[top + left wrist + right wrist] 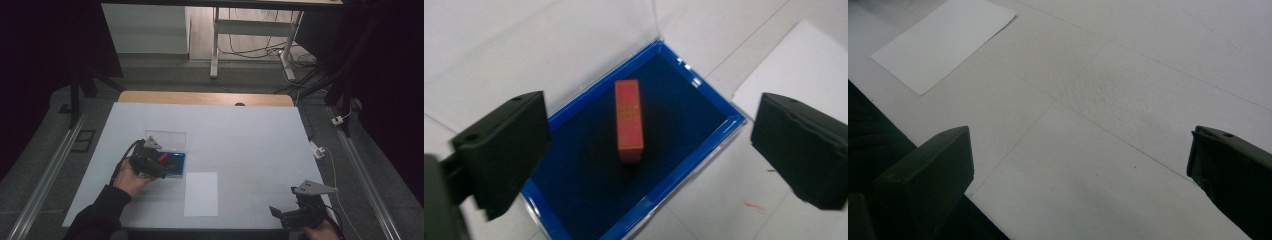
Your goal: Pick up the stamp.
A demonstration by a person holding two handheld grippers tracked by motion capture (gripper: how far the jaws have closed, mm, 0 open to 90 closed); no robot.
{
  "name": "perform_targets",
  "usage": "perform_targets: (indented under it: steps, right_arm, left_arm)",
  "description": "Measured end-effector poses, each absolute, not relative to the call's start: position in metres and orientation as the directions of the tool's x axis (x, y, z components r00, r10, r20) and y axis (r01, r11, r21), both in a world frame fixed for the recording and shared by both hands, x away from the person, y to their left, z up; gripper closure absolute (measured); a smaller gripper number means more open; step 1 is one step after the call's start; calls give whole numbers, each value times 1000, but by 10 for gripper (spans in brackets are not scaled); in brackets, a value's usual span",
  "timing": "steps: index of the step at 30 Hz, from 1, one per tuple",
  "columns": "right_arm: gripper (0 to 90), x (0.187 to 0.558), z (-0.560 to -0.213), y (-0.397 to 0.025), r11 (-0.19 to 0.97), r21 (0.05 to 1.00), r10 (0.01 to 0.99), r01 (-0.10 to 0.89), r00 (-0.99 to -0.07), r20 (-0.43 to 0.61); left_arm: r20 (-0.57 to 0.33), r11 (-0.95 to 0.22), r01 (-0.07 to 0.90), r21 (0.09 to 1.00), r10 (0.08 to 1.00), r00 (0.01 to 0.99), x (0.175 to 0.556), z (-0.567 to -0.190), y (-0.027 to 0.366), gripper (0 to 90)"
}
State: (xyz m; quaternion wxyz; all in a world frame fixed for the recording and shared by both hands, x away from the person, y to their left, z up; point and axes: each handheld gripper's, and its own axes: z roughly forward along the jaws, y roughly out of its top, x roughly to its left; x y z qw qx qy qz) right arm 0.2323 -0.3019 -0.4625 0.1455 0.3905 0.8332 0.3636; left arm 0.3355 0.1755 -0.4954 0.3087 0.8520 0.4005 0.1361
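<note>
One blue box (176,165) sits on the left half of the table (250,135), its clear lid (165,139) standing open on the far side. In the left gripper view the box (704,150) shows a dark blue lining and bright blue walls, and one red block (629,120) lies flat near the middle of that lining, apart from every wall. From above, the block (164,158) is a small red spot partly hidden by the tool.

One sheet of white paper (201,193) lies flat just right of and nearer than the box; its far edge is close to the box's near right corner. The right gripper view catches the same paper (943,42) at upper left.

There are two grippers. The left gripper (150,161), held in a hand (128,178), hangs over the box; its jaws are spread wide, one on either side of the block, gripping nothing. The right gripper (297,215) is at the near right corner of the table, its jaws also spread wide and empty above bare tabletop.

The table is covered in white sheeting with faint seams; a strip of wood (205,98) shows along the far edge. The room is dim, with grey floor, black drapes at both sides, a white desk frame (250,27) and loose cables (260,50) beyond.
</note>
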Motion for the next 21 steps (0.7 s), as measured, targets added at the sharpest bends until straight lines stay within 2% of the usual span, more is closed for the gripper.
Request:
perform_targets:
  steps: [3,4,5,10,12,13,16,21]
  right_arm:
    - [0,232,-463,-302,432,719,755,545,-654,41]
    - [0,232,-462,-301,437,716,756,545,-654,36]
    - [0,232,-462,-301,437,716,756,545,-654,36]
    - [0,232,-463,-301,440,715,753,543,-657,36]
    - [0,232,-463,-301,442,714,752,543,-658,35]
    - [0,232,-463,-300,442,714,752,543,-658,35]
    - [0,232,-463,-300,443,713,752,543,-659,34]
    - [0,232,-463,-300,450,710,751,543,-660,29]
  left_arm:
    - [-10,-495,601,627,767,642,337,-495,177,200]
    - [-11,-498,603,623,765,644,337,-495,178,307]
    - [-12,-499,605,620,765,644,338,-496,178,307]
    - [-3,-496,617,611,778,628,340,-495,178,465]
    - [-13,-492,623,608,778,628,342,-494,178,533]
    - [-16,-491,628,603,780,626,342,-494,178,594]
    - [-24,-490,635,597,781,624,344,-494,178,641]
    - [-33,-485,643,592,783,621,344,-494,177,790]
